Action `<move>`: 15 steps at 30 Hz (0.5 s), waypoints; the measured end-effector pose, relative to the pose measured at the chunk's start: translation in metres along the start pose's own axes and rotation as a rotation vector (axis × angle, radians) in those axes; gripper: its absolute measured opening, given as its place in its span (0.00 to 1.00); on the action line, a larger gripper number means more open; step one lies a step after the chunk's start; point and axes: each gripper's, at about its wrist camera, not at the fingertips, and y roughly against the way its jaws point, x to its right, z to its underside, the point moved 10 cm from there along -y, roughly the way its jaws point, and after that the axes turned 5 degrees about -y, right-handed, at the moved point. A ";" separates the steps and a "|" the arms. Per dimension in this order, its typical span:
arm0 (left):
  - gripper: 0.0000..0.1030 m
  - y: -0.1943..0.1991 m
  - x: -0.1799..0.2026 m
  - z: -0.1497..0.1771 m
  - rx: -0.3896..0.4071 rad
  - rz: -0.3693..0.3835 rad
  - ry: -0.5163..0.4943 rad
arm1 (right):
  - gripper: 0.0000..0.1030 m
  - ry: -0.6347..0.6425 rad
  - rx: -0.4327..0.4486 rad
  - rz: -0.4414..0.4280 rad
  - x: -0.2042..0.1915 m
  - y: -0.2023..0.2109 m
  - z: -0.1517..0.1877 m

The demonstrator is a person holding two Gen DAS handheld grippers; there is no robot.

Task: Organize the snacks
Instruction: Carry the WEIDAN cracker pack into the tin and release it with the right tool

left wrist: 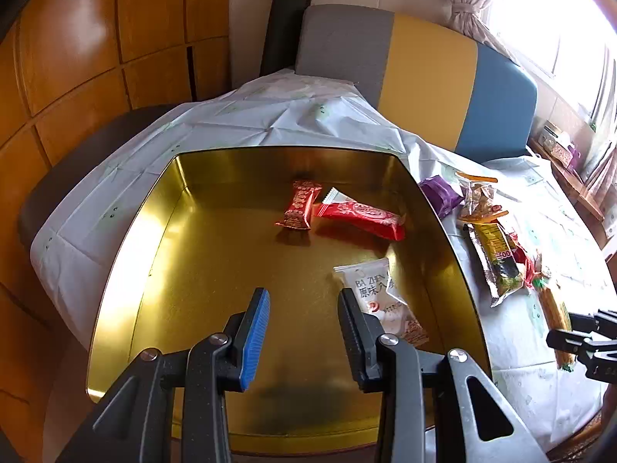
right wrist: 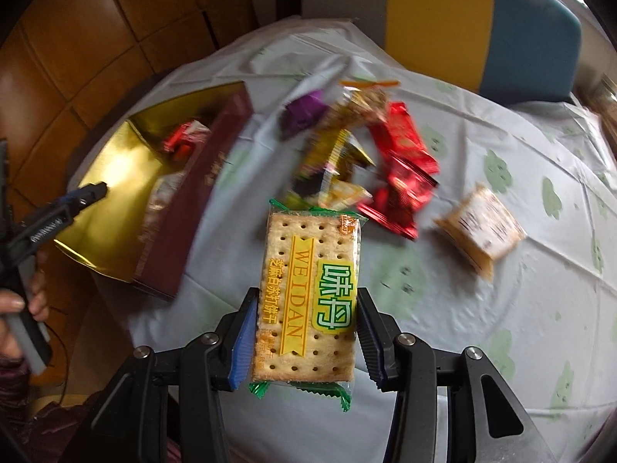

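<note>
The right gripper [right wrist: 304, 332] is clamped on a cracker packet [right wrist: 308, 293], one pad against each long edge, and holds it clear of the tablecloth [right wrist: 482, 328]. Just beyond the packet's far end lies a heap of loose snacks: red wrappers [right wrist: 401, 177], a yellow pack [right wrist: 339, 154], a purple sweet [right wrist: 304, 110] and a clear bag with an orange strip [right wrist: 364, 100]. All of these are smeared by motion, so their print cannot be read. To the right of the gripper, apart from the heap, sits a tan wrapped cake [right wrist: 482, 223].

To its left stands the gold-lined box [right wrist: 115, 177], dark red on its outer wall, with nothing between the packet and that wall. The left gripper [left wrist: 302, 332] hangs over the box with its jaws parted and nothing between them. Just beside its right finger, and partly hidden behind it, lies a white packet [left wrist: 380, 289]; farther ahead of it lie a small red sweet [left wrist: 299, 208] and a longer red bar [left wrist: 362, 218]. A hand [right wrist: 27, 297] on the left gripper's grip is cut off at the picture's edge.
</note>
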 end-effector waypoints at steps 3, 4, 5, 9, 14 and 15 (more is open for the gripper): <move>0.36 0.002 -0.006 0.001 0.005 -0.006 0.008 | 0.46 0.050 0.019 -0.040 -0.031 0.001 -0.017; 0.36 0.004 -0.008 0.001 0.012 -0.013 0.010 | 0.46 0.068 0.024 -0.053 -0.042 0.001 -0.023; 0.36 0.004 -0.011 0.001 0.016 -0.016 0.013 | 0.47 0.085 0.030 -0.068 -0.052 0.000 -0.028; 0.36 0.006 -0.026 0.003 0.016 -0.020 0.057 | 0.47 0.141 0.041 -0.107 -0.093 -0.009 -0.051; 0.36 0.003 -0.042 0.008 0.004 -0.032 0.086 | 0.47 0.183 0.005 -0.123 -0.130 -0.040 -0.073; 0.36 0.002 -0.044 0.009 0.001 -0.033 0.092 | 0.47 0.183 -0.010 -0.124 -0.135 -0.049 -0.075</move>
